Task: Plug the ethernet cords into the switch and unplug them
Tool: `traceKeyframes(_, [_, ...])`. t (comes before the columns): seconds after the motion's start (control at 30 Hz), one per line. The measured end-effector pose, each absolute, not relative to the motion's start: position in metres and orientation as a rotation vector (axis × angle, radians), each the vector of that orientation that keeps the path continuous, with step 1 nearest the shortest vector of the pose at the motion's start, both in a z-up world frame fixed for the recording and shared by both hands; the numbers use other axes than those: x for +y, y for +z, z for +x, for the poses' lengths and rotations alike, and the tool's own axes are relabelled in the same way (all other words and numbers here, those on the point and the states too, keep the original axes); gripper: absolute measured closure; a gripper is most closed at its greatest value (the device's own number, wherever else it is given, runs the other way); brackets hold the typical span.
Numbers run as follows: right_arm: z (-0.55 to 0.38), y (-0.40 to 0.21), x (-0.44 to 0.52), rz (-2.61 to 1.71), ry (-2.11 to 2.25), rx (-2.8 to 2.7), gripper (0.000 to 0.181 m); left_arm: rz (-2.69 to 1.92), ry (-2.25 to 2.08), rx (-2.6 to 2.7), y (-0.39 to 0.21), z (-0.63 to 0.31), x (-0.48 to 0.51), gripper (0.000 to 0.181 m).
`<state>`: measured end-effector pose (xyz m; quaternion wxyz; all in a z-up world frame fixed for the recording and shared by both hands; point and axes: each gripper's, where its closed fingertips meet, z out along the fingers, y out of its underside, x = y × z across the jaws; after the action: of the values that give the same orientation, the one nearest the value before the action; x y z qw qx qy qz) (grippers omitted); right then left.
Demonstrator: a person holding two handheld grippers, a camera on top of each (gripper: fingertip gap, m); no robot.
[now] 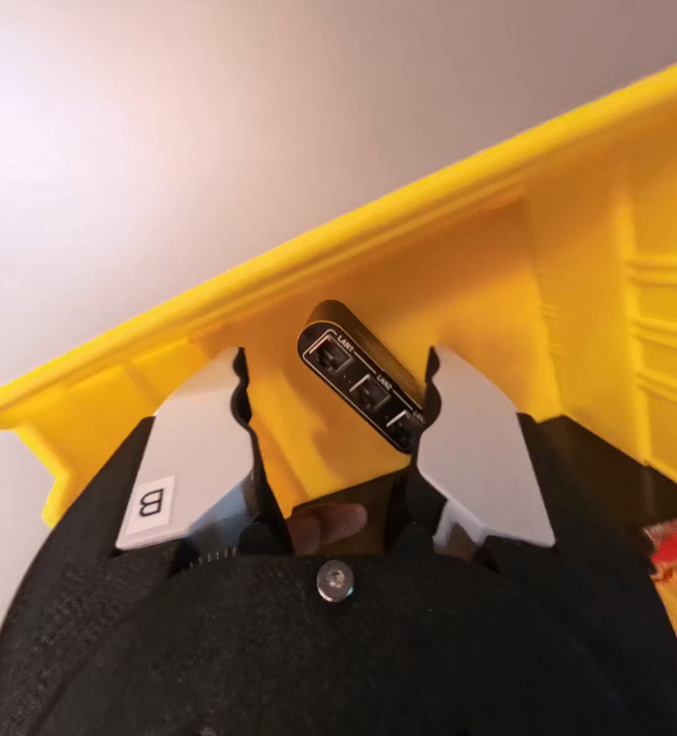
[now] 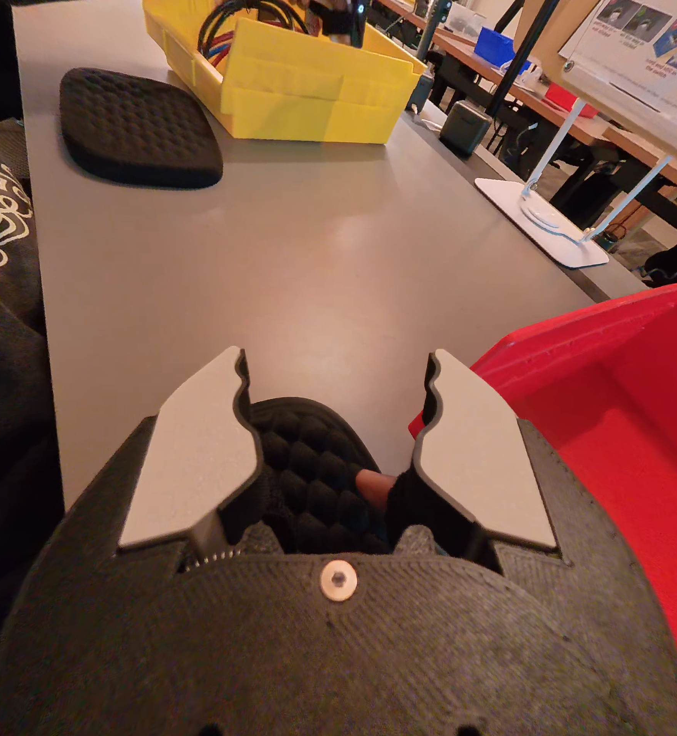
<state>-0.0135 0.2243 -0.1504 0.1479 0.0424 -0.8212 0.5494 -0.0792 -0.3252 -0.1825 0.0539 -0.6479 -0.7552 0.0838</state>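
— Where is the switch (image 1: 362,382) sitting?
— It is lying tilted inside the yellow bin (image 1: 488,255), ports facing the left gripper (image 1: 335,358), which is hanging wide open with nothing in it; the switch's lower end is passing behind the gripper's right finger (image 1: 432,398).
— And the right gripper (image 2: 335,360)?
— It is gaping empty over the grey surface (image 2: 309,247) (a red bin (image 2: 615,418) is sitting just beside it), with a black pad (image 2: 129,127) near the yellow bin holding cords (image 2: 217,40).

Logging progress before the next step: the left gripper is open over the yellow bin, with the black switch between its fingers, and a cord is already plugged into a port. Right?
Not quite. In the left wrist view the switch shows its ports empty, no cord plugged in. The rest holds: the left gripper is open over the yellow bin.
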Motion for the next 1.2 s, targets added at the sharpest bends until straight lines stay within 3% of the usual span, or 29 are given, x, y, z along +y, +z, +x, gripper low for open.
traceKeyframes(0.1, [-0.016, -0.151, 0.225, 0.098, 1.568, -2.365, 0.097, -2.031, 0.215, -2.290, -0.197, -0.078, -0.321, 0.135])
traceKeyframes(0.23, [-0.018, -0.151, 0.225, 0.090, 1.564, -2.363, 0.099, -2.197, 0.273, -2.188, -0.184, -0.077, -0.315, 0.154])
traceKeyframes(0.5, [-0.019, -0.159, 0.223, 0.100, 1.490, -2.386, 0.103, -2.105, 0.659, -1.730, -0.071, -0.083, -0.276, 0.156])
traceKeyframes(0.63, [-0.018, -0.162, 0.222, 0.126, 1.461, -2.396, 0.103, -1.746, 0.898, -1.355, 0.012, -0.074, -0.228, 0.157])
traceKeyframes(0.8, [-0.016, -0.153, 0.222, 0.126, 1.527, -2.362, 0.099, -1.289, 0.834, -0.700, 0.081, 0.006, -0.114, 0.156])
traceKeyframes(1.03, [0.031, -0.061, 0.202, 0.257, 2.274, -1.823, 0.096, -0.917, 0.747, -0.126, 0.052, 0.130, 0.016, 0.157])
traceKeyframes(1.2, [0.073, -0.044, 0.176, 0.393, 2.365, -1.775, 0.091, -0.849, 0.670, 0.007, 0.015, 0.153, 0.059, 0.157])
